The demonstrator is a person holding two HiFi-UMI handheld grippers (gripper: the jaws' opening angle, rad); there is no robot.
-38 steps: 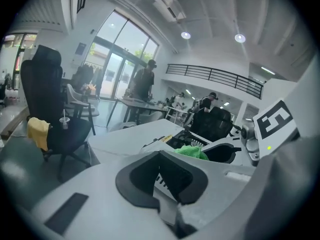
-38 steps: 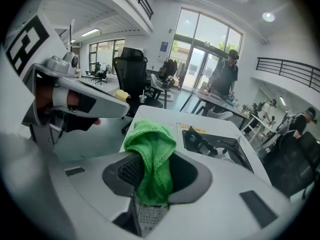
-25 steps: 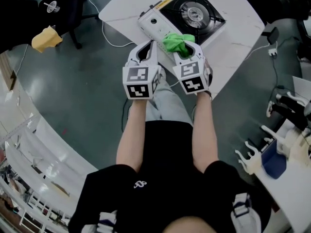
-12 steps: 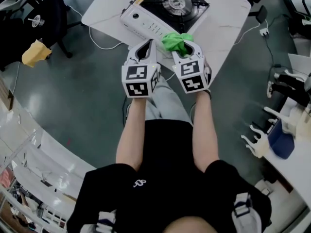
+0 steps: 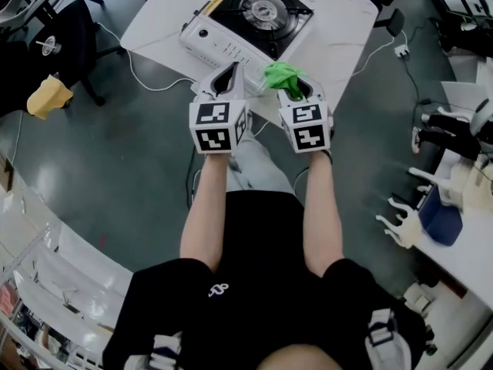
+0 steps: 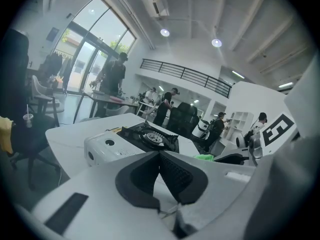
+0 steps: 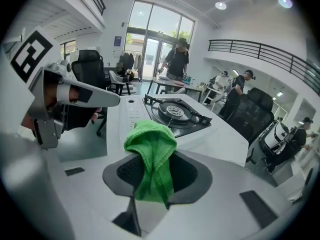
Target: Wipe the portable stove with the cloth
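A white portable stove [image 5: 245, 23] with a black burner top sits on a white table [image 5: 331, 33]; it also shows in the left gripper view [image 6: 131, 141] and the right gripper view [image 7: 165, 116]. A green cloth [image 5: 282, 76] is bunched in my right gripper [image 5: 296, 91], whose jaws are shut on it, held just short of the stove's near right corner. In the right gripper view the cloth [image 7: 152, 154] hangs between the pads. My left gripper [image 5: 226, 83] hovers beside it with its jaws shut and nothing in them [image 6: 160, 171].
A black office chair [image 5: 54, 41] and a yellow object [image 5: 45, 96] lie at the left. White cables [image 5: 150, 79] run over the floor by the table. A desk with white grippers and a blue bin [image 5: 435, 214] stands at the right. Several people stand far back.
The head view has shifted, so the stove and table now sit further up and left in the picture. Both grippers keep their pose, and the cloth stays clamped in the right one.
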